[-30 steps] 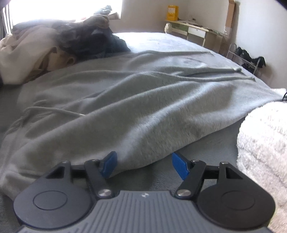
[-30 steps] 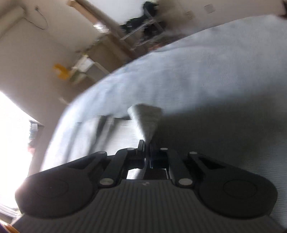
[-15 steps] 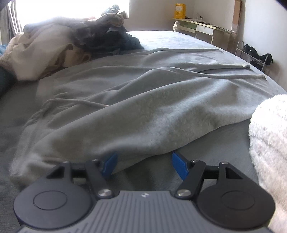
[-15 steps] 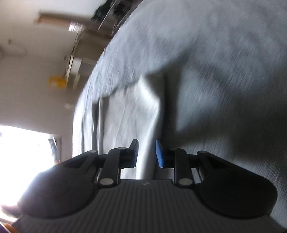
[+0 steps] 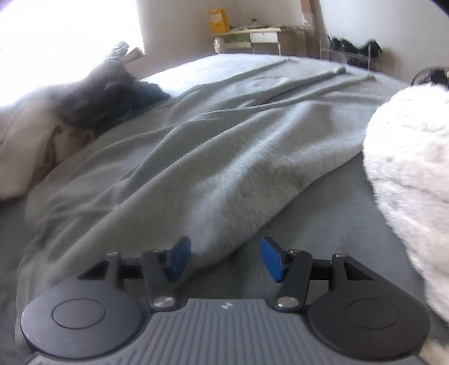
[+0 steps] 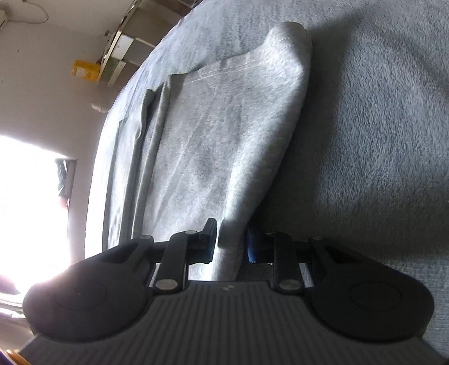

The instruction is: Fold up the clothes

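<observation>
A light grey sweatshirt (image 5: 224,168) lies spread on the grey bed cover (image 5: 336,224). My left gripper (image 5: 227,261) hovers low at its near folded edge. Its jaws are closing; the fold sits between them beside the left pad (image 5: 179,261), and the pads do not press it. In the right wrist view the same sweatshirt (image 6: 224,126) lies flat on the bed cover (image 6: 378,140), one corner curled up at the far end. My right gripper (image 6: 231,244) has its jaws a little apart, with the garment's near edge lying slack between the pads.
A pile of dark clothes (image 5: 92,104) and beige clothes (image 5: 19,140) sits at the bed's far left. White fluffy fabric (image 5: 412,168) bulges in close on the right. Beyond the bed stand a desk (image 5: 252,39), a yellow box (image 5: 217,19) and a shoe rack (image 5: 350,47).
My right gripper was shut on a lifted cloth corner; its jaws have parted, it has come down and the cloth lies flat. My left jaws have narrowed, and that view has shifted and tilted.
</observation>
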The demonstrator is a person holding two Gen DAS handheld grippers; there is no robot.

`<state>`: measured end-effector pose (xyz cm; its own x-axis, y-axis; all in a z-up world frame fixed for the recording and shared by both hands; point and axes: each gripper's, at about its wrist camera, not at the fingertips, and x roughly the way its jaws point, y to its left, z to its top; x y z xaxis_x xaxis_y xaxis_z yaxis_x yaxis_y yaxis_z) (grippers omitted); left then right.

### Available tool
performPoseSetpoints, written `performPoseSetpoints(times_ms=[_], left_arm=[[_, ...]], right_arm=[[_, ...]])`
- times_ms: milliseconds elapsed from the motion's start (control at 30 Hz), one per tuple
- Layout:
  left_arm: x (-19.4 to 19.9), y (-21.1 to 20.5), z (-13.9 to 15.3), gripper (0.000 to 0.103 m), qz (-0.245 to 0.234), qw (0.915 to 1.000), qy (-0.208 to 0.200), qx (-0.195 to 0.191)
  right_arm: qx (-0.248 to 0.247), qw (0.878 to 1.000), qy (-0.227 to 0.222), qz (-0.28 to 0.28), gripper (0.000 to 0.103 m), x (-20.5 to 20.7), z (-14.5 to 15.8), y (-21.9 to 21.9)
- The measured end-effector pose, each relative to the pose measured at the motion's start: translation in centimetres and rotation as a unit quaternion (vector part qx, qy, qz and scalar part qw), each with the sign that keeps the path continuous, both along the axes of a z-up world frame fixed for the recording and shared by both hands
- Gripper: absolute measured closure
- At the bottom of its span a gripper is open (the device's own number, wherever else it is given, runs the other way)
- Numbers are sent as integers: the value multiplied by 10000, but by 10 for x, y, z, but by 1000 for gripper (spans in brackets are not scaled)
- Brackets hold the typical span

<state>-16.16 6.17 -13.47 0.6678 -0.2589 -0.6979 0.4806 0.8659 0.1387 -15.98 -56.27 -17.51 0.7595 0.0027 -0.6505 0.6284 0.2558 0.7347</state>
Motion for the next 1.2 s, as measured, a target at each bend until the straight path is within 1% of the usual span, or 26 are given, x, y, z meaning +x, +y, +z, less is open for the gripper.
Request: performPoseSetpoints(times_ms=[67,100,133,167,200,233,267,333,400,500,533,567,633,667,700,733,767,800,867,900,967,1000,1100,1133,1167,1200], left_arm=[[-9,22,5,45,328,9991,122,-254],[-9,38,6,46,659,9960,258,-553],[-10,55,7,46,987,9907,394,-850],[-11,71,9,46,1313,9833,530,-1146],[-8,85,7,47,1623,9729,711,-1483],[-7,100,2,47,1962,9580,903,-1885],[-6,114,-3,48,2291,9402,1088,-2275],[-4,131,-13,49,2735,9127,1218,-2782],[1,138,-20,49,3032,8922,1200,-3126],[9,146,-30,49,3384,8590,1105,-3680],[12,148,-33,50,3489,8501,1032,-3807],[15,150,-35,53,3593,8409,958,-3933],[20,153,-39,63,3768,8225,859,-4173],[22,155,-41,71,3841,8136,833,-4285],[23,156,-41,79,3904,8079,818,-4338],[24,158,-41,83,3967,8022,805,-4389],[24,158,-39,88,4018,7989,808,-4402],[24,159,-35,91,4050,7973,827,-4399],[17,164,-19,93,4021,7942,848,-4475],[14,166,-12,96,4006,7928,857,-4512],[6,172,3,95,3977,7973,781,-4472],[4,173,5,96,4008,7987,820,-4412],[10,173,-18,96,4214,7951,1243,-4180],[11,173,-27,96,4296,7882,1384,-4183],[12,173,-29,96,4308,7870,1398,-4189],[12,173,-32,97,4317,7861,1407,-4194]], right_arm=[[-44,10000,36,59,82,-3,2,-2],[10,10000,18,35,82,-5,1,-2],[82,10000,-19,-13,83,-10,-3,-4],[155,9998,-58,-63,83,-15,-7,-6],[228,9996,-96,-112,83,-19,-11,-8],[268,9995,-128,-132,83,-19,-12,-7],[306,9993,-160,-149,83,-19,-13,-6],[381,9989,-223,-184,83,-17,-16,-5],[468,9982,-286,-222,83,-16,-17,-3],[686,9962,-415,-341,83,-19,-20,-5],[739,9955,-452,-371,83,-20,-21,-5],[791,9949,-489,-401,82,-21,-22,-6],[813,9944,-516,-444,82,-19,-24,-6],[822,9941,-528,-465,82,-19,-25,-6],[769,9946,-520,-461,82,-16,-25,-5],[710,9951,-511,-455,85,-12,-25,-5],[566,9965,-449,-419,90,-9,-21,-4],[416,9977,-383,-381,97,-6,-18,-4],[34,9991,-380,-207,99,-4,7,-1],[-158,9991,-381,-118,100,-4,19,1],[-543,9978,-382,60,100,-3,44,4],[-735,9965,-382,149,100,-3,57,6],[-753,9969,191,106,100,-5,42,0],[-754,9964,387,89,100,-6,37,-2],[-754,9954,582,72,100,-7,32,-4],[-703,9958,585,12,100,-10,29,-5]])
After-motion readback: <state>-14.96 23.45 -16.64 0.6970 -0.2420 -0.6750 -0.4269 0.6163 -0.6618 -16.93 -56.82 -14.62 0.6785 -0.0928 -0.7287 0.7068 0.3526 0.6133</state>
